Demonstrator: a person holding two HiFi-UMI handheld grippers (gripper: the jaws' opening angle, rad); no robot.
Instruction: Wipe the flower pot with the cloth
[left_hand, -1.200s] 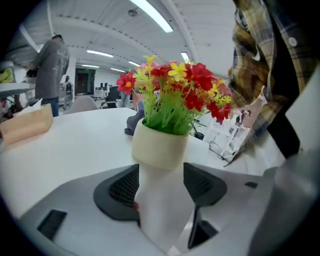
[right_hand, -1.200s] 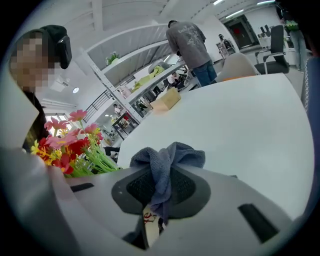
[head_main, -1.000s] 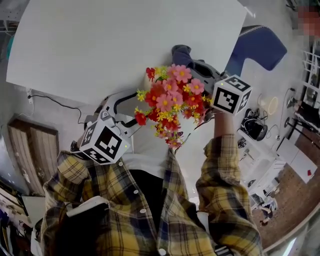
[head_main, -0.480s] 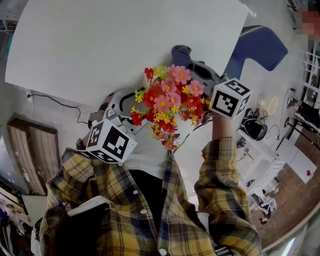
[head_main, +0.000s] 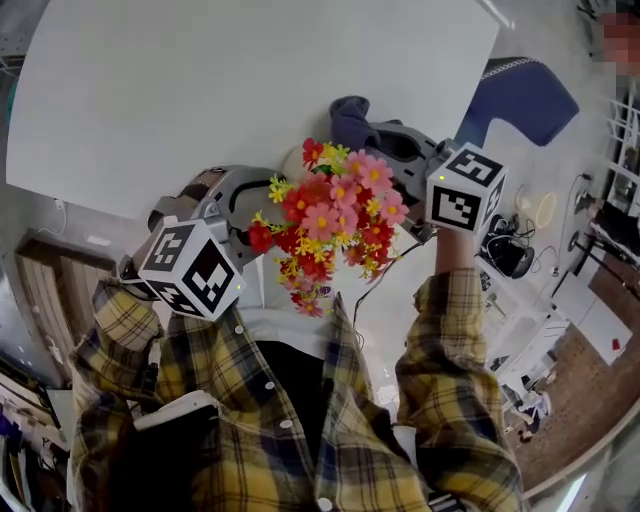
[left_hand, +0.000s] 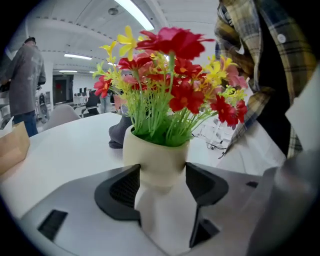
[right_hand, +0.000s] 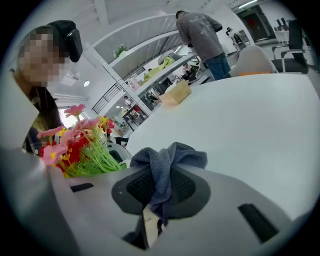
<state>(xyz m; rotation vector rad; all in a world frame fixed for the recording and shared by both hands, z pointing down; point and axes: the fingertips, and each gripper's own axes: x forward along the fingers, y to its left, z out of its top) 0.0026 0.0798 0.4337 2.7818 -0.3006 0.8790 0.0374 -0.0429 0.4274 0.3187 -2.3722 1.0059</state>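
1. Holding the pot: the left tongs are clamped on it, one pad on each side of the cream wall just below the rim. It looks lifted clear of the bench, at the near edge in front of the person's chest.
2. The right tongs are closed on the cloth. They pinch it mid-fold, so a bunched lump sticks out past the tips. They sit near the bench's near right corner, beside the flowers and apart from the pot wall.
3. Pot handling, judged: rigid, smooth and round, so probably slippery under the pads. It looks small and light. Ceramic or plastic, can't tell. If ceramic, it is brittle when squeezed hard or knocked.
4. The flowers look artificial, with thin springy stems. They make the load top-heavy and give no hold, so keep the tongs off them.
5. Best hold, judged: across the wall where it is now, with the pads square on opposite sides. The lower part narrows, so a grip there would likely slide.
6. Cloth handling, judged: soft, limp and terry-like, with no stiffness of its own. Only the bunched lump at the tips can press, so wipe with that.
7. Risk, judged: wiping pushes sideways on a round pot, so it may twist or tilt between the pads. Use light strokes along the exposed wall between the pads.
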